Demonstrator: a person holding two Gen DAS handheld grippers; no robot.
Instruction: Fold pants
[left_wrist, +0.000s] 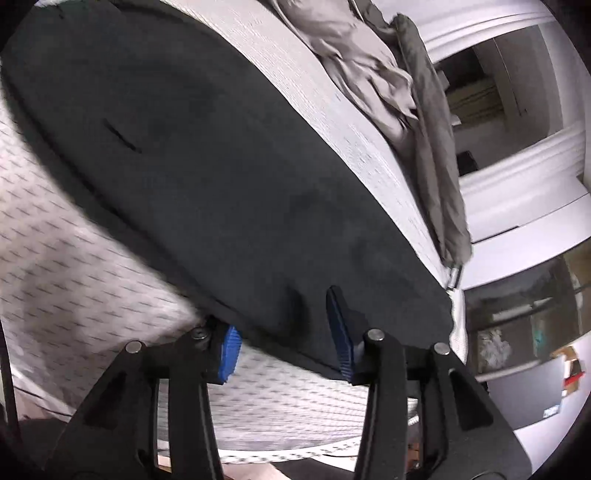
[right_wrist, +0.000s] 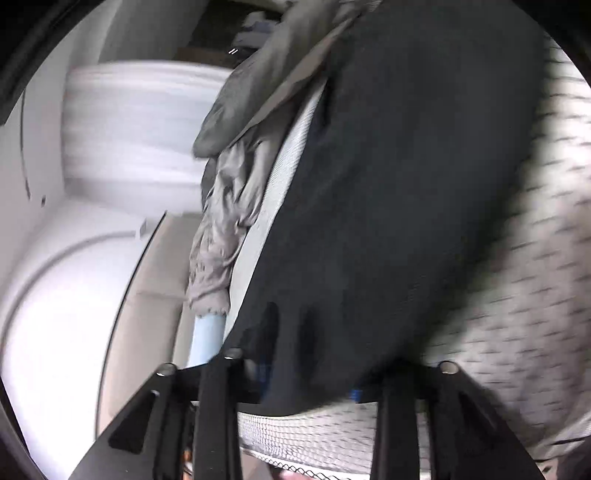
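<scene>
Pants of dark charcoal, smooth-woven cloth (left_wrist: 207, 177) lie spread across a mattress with a pale cover printed in rows of small dark dashes (left_wrist: 66, 251), and they fill most of both wrist views. In the left wrist view the left tongs (left_wrist: 286, 332) sit at the near edge of the garment with their jaws apart: the blue ribbed pad of the right-hand finger (left_wrist: 341, 332) stands above the cloth, while the left-hand pad (left_wrist: 229, 352) shows below the hem against the mattress, so the edge of the fabric runs between the two without being pinched. A short slit of a pocket shows farther along the dark cloth toward the left. On the far side of the pants a rumpled grey-brown bed sheet (left_wrist: 369, 66) is bunched along the mattress, and to the right of it stand white walls and a dark shelf with small items. In the right wrist view the right tongs (right_wrist: 306, 384) are also at the near hem of the pants (right_wrist: 388, 184), jaws parted; the dark cloth drapes over and hides most of both fingers, with only a sliver of blue pad visible at the right, and whether any pad touches the fabric cannot be told through the blur. The same crumpled sheet (right_wrist: 229, 192) lies to the left of the pants there, with the dashed mattress cover (right_wrist: 517, 295) on the right.
</scene>
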